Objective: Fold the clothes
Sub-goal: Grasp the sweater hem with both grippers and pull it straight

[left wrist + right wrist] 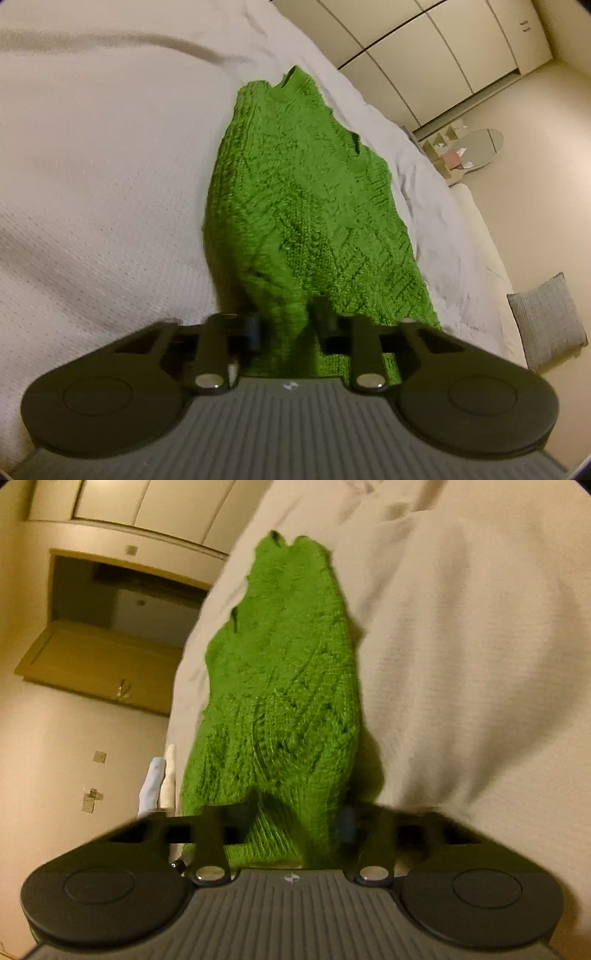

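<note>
We hold a green knitted garment [295,206] lying along the bed's [92,184] edge, left gripper [286,328] and right gripper [299,819] fingers each pinching its near hem, which could slip free if pulled unevenly.

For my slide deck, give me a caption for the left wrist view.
Left gripper shut on green sweater lying on white bed.
</note>
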Demonstrator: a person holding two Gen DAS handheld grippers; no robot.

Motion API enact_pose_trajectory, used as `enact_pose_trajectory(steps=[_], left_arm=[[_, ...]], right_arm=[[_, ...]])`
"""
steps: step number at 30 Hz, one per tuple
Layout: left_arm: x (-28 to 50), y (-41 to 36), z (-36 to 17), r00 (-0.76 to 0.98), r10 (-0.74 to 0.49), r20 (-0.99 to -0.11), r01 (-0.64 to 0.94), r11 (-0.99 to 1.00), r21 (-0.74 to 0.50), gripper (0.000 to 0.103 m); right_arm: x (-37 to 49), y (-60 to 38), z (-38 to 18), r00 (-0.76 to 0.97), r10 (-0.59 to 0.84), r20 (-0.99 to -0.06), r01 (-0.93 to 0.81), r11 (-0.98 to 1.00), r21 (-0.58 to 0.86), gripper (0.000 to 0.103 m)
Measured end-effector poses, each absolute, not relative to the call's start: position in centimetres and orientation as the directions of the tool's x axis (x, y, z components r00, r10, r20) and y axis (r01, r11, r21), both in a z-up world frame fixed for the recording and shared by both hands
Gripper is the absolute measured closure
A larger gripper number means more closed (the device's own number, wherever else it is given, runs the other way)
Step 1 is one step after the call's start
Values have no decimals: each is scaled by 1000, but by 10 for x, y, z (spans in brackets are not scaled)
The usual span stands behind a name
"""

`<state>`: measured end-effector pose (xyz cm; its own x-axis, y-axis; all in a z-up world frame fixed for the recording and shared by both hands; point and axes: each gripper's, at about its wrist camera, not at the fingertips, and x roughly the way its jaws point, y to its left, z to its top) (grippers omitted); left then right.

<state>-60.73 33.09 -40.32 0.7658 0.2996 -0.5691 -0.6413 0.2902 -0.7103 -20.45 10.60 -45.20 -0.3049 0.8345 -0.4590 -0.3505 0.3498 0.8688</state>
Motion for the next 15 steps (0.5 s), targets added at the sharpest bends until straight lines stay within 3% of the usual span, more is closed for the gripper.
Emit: enact_pose_trajectory(steps=[6, 10, 12, 15], left_arm=[[-613, 299, -337, 763, 389, -516, -645, 414, -642, 92], [-615, 261, -320, 787, 385, -483, -617, 507, -601, 92], [-616, 241, -335, 748, 404, -527, -661, 523, -538, 92], [-618, 233, -363, 646, 400, -650, -757, 441, -482, 91]], right_arm=[[-190, 83, -398, -288, 871, -399, -403, 267, 875, 95], [-187, 41, -360, -239, 885, -400, -494, 244, 835, 95], [-190, 21, -360, -224, 882, -414, -514, 254, 819, 96], [-202, 3, -414, -206, 815, -541, -470, 402, 785, 95]])
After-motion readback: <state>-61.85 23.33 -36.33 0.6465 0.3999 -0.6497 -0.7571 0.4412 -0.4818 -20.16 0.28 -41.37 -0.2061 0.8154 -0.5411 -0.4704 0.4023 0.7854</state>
